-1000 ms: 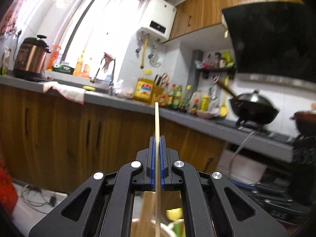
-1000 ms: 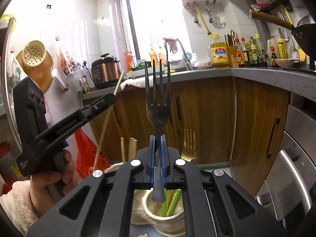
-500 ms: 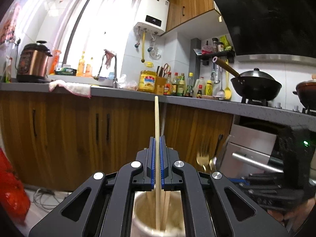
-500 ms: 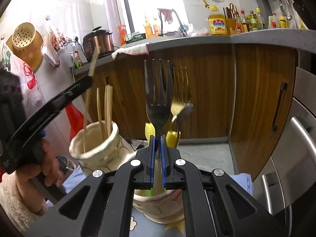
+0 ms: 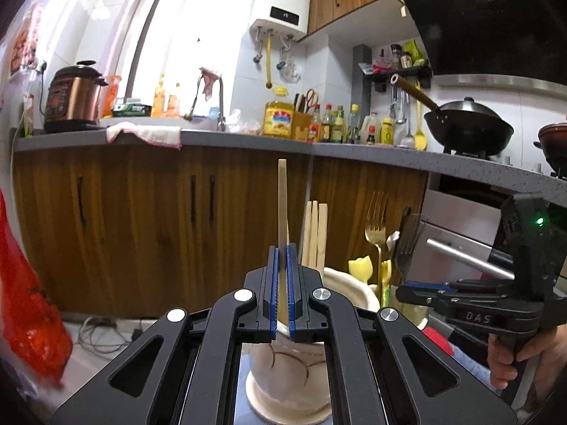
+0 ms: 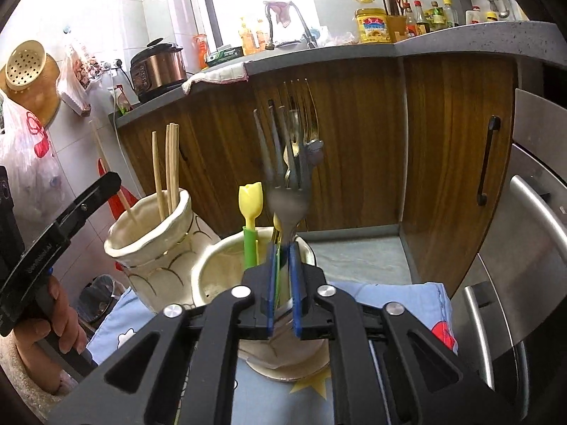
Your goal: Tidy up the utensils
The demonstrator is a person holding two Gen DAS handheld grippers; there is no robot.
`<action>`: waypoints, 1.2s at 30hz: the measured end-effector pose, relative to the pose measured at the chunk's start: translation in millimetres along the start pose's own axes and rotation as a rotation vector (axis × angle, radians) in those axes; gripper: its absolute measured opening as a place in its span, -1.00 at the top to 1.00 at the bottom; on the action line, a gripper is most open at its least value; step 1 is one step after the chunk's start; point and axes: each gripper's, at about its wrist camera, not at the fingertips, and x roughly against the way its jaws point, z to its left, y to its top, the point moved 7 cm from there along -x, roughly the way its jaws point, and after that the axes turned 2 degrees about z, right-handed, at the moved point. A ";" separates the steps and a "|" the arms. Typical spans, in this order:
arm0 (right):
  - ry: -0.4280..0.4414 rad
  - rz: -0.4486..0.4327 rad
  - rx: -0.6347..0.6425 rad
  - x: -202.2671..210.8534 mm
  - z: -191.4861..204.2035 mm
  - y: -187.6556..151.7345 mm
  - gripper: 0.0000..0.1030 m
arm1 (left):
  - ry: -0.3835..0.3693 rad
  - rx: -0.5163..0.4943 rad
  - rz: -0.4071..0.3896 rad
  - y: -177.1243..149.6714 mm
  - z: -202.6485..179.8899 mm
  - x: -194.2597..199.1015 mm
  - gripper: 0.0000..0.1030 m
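Utensil insertion into holders
Left gripper (image 5: 280, 290) pinches upright chopstick (image 5: 282, 212) above near cup (image 5: 283, 372); right gripper (image 6: 283, 294), fingers slightly spread, releases vertical fork (image 6: 287, 191) into right cup (image 6: 212, 265)

- Left holder (image 6: 156, 248): three upright chopsticks (image 6: 168, 166) crowd its far side; the near part of the mouth is open.
- Right holder (image 6: 226, 276): forks (image 6: 294, 148) and a yellow-tipped utensil (image 6: 251, 205) fill its far half; the near-left part is bare.
- The two holders stand touching; no passage between them.
- Wooden cabinets (image 6: 354, 134) stand behind; the space above both holders is open.
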 end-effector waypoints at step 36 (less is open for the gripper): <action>-0.213 -0.220 0.115 74.5 8.5 -77.9 -0.89 | 0.257 -0.020 0.017 -81.1 -14.0 92.2 -0.78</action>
